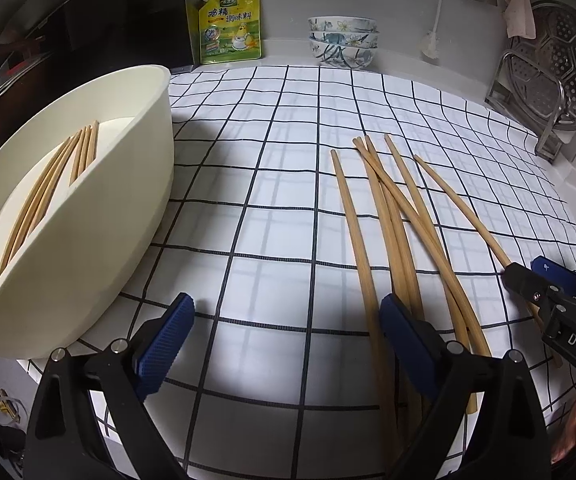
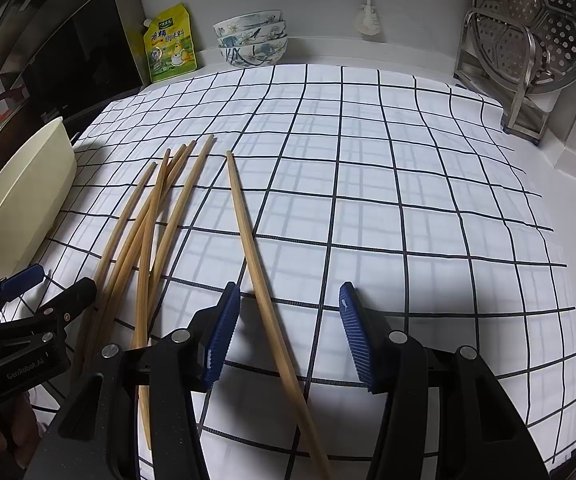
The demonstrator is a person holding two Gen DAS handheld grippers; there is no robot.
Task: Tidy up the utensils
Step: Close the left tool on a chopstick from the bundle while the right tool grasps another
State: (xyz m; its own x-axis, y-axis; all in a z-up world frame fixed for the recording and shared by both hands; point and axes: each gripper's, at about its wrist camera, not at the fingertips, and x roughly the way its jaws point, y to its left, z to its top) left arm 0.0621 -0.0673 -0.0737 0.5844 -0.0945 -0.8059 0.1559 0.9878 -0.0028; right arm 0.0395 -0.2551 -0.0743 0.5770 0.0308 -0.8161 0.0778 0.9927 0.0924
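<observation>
Stacked bowls (image 1: 343, 42) beside seasoning pouch (image 1: 229, 26)

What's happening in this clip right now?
A person is sorting chopsticks into a cream holder that already contains several. Six chopsticks lie on the checked cloth. The open right gripper straddles the lone chopstick; the open left gripper hovers, holding nothing.

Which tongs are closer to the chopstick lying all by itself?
Right. The right tongs are open with the lone chopstick running between their fingers. The left tongs are open farther left, beside the chopstick pile, toward the cream holder.
</observation>
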